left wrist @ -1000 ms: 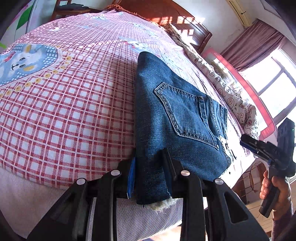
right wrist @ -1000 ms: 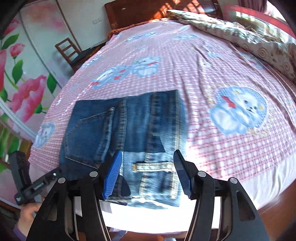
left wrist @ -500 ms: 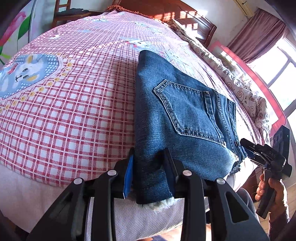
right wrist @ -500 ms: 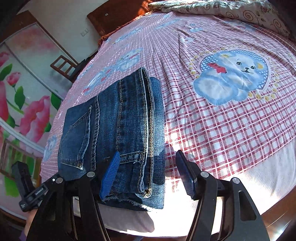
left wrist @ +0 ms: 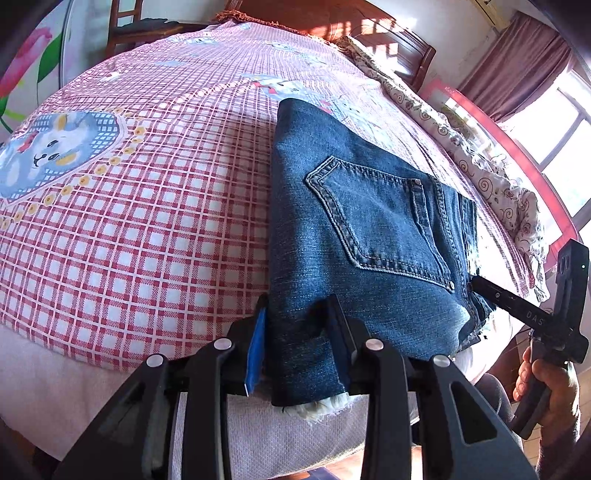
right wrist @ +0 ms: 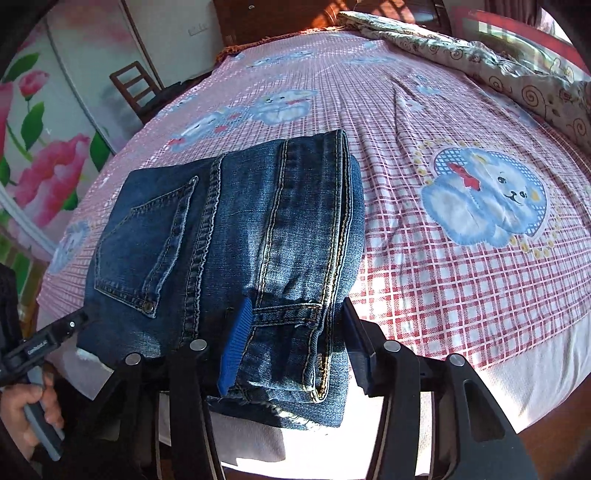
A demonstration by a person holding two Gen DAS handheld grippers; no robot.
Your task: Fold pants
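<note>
Folded blue jeans (left wrist: pixel 354 229) lie in a stack at the near edge of the bed, back pocket up; they also show in the right wrist view (right wrist: pixel 229 236). My left gripper (left wrist: pixel 295 332) has its fingers closed around the left near corner of the stack. My right gripper (right wrist: pixel 295 332) straddles the waistband end of the stack, its blue-padded finger (right wrist: pixel 234 343) on the denim and the other finger against the folded edge. The right gripper also shows in the left wrist view (left wrist: pixel 517 310), at the jeans' right corner.
The bed carries a pink checked sheet (left wrist: pixel 147 206) with blue puppy prints (right wrist: pixel 484 195). A patterned quilt (left wrist: pixel 491 177) lies along the far side. A wooden headboard (left wrist: pixel 332 18) and a chair (right wrist: pixel 135 88) stand beyond. A window is at the right.
My right gripper has moved in from beside the jeans and closed over the waistband end of the stack. The left gripper keeps its hold on the left corner.
</note>
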